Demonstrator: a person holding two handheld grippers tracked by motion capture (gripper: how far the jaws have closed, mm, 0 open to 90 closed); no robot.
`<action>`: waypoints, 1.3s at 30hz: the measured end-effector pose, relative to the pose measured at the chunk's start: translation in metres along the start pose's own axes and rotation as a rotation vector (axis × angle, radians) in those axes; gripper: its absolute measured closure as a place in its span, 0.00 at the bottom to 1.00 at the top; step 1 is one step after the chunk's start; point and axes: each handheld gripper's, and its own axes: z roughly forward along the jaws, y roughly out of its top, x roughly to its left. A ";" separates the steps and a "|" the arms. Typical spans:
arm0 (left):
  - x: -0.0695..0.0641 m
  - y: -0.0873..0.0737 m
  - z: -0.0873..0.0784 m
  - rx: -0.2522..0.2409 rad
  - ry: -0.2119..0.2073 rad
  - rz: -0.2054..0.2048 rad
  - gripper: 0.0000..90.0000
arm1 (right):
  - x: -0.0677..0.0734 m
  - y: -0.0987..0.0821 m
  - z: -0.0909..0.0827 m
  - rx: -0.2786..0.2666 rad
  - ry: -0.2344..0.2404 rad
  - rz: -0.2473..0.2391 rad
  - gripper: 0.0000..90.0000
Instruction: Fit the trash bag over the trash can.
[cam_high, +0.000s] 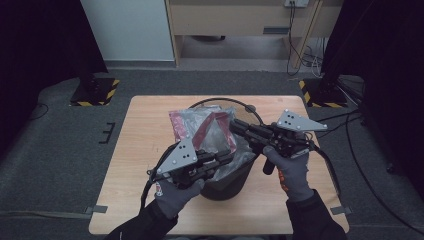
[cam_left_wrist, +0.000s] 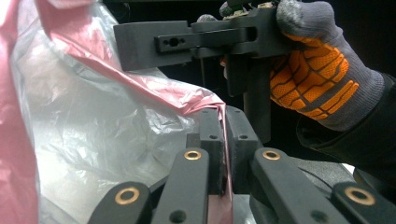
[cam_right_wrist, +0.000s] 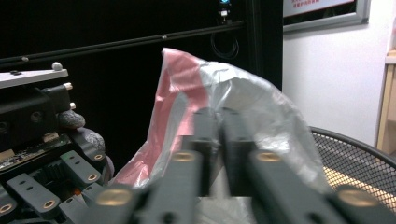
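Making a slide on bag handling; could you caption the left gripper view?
Left tool pinches the pink edge of a clear plastic bag, with the gloved right hand beyond.

A wooden table (cam_high: 145, 165) on grey carpet (cam_high: 60, 160) — yellow-black striped stand bases (cam_high: 95, 92) behind it.

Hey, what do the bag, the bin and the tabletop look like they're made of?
Bag: thin plastic film, translucent clear with a pink band; it crinkles and lets light through. Bin: looks like black metal mesh under a solid rim, going by the fine grid. Tabletop: pale wood or wood-look laminate, matte, with faint grain; which one I cannot tell.
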 end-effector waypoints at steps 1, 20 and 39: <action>0.000 0.000 0.000 -0.001 -0.004 -0.004 0.95 | 0.000 0.000 -0.001 -0.008 -0.001 -0.007 1.00; 0.060 0.011 -0.071 -0.171 0.260 -0.199 0.51 | -0.017 0.000 -0.044 -0.008 -0.053 -0.001 1.00; 0.077 -0.008 -0.066 -0.126 0.312 -0.273 0.46 | -0.015 -0.011 -0.068 0.046 -0.099 -0.018 1.00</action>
